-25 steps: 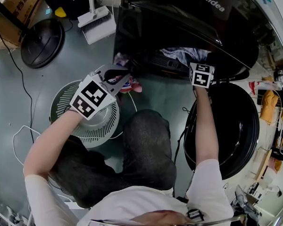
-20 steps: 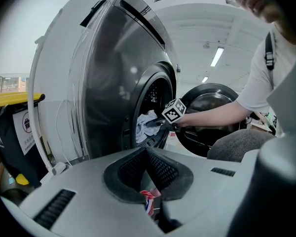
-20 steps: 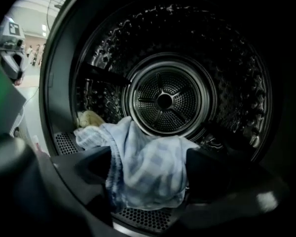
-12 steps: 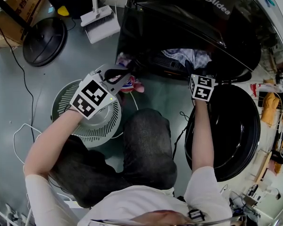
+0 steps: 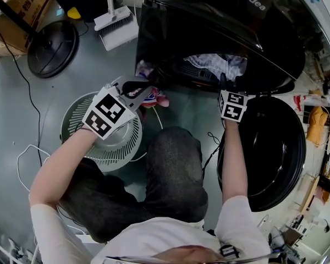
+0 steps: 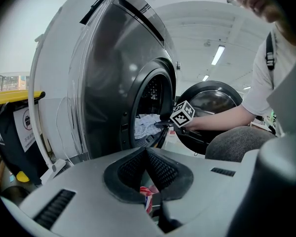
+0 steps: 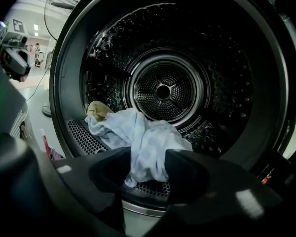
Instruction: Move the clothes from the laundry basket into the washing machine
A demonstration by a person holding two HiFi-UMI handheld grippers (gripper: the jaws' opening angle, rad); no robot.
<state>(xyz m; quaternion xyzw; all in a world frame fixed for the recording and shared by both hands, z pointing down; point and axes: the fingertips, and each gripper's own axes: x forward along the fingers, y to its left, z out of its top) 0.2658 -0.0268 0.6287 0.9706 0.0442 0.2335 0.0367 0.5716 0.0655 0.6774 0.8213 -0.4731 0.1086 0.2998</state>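
With the right gripper [image 5: 224,87] drawn back, its jaws closing clear of it, the pale cloth [image 7: 148,142] is left on the front edge of the washing machine [image 7: 69,58] drum. A red garment [image 6: 147,196] is pinched in the left gripper [image 6: 147,179] jaws, to be loaded next.

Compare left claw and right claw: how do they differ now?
Left claw is shut on a red patterned garment; right claw is closing, pale blue cloth in its gap, apparently not pinched.
Left claw sits by the laundry basket; right claw sits at the washing machine opening.
Shared: both point toward that machine.
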